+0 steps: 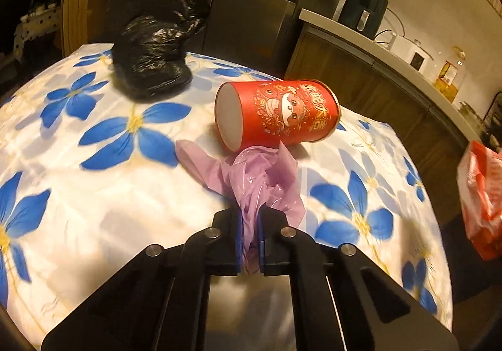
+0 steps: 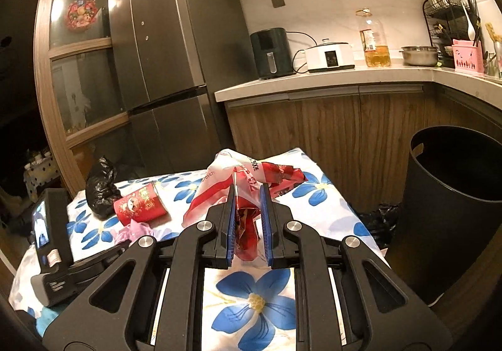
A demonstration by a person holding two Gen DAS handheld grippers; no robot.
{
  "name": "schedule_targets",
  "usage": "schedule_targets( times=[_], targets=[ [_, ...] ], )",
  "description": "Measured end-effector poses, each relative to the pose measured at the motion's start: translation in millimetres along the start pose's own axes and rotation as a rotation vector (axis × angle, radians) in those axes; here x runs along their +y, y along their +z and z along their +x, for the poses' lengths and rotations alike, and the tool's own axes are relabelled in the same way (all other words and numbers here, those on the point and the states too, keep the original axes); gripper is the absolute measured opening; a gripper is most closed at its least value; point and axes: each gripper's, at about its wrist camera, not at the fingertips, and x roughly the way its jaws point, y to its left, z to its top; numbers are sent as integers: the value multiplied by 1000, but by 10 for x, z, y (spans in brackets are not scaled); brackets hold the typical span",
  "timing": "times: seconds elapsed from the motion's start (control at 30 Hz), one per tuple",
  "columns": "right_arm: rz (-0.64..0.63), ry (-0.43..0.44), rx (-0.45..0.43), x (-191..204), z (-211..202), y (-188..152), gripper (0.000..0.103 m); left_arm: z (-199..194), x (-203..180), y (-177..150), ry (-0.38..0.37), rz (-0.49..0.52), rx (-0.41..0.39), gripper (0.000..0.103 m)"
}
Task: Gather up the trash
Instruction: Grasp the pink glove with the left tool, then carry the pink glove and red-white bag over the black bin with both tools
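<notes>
Tongs first. Left tongs (image 1: 249,238), at the lower centre of the left wrist view, are pinching a crumpled pink plastic bag (image 1: 251,175), which trails forward onto the flowered tabletop (image 1: 94,210). Right tongs (image 2: 248,225), lower centre of the right wrist view, are pinching a red-and-white plastic bag (image 2: 241,181), held just above the cloth.

Progress, as judged: two pieces are in hand, none seen delivered. Left on the tabletop are a red paper cup (image 1: 276,112), lying on its side and touching the pink bag at mid frame, and a black plastic bag (image 1: 153,53) toward the upper left. The black bin (image 2: 455,210) stands at the right edge of the right wrist view, beside the tabletop and apart from both tongs; both loads have yet to reach it.

Not determinable: the bin's interior is dark, so its contents cannot be read. A dark crumpled mass lies on the floor at the bin's foot, possibly another bag. Whether the cup holds anything is hidden; only its base faces the left camera.
</notes>
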Motion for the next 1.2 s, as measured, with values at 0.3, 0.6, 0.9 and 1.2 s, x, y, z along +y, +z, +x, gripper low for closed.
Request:
schedule_targets(
  times=[0.3,0.6,0.9,1.2],
  targets=[
    [-7,19,1,84,-205,-52,14,-510,235,-257,-70,-6,2,6],
    [-1,26,-9,113,-480,-95,14,-940,254,-317,-76,36,-60,6],
    [2,21,-25,15,-784,-116,14,-1130,180,-407,-86,52,-83,6],
    [24,-9,-69,-232,-1115,-90,14,-1315,-228,-482,-108,142,-118,6]
  ],
)
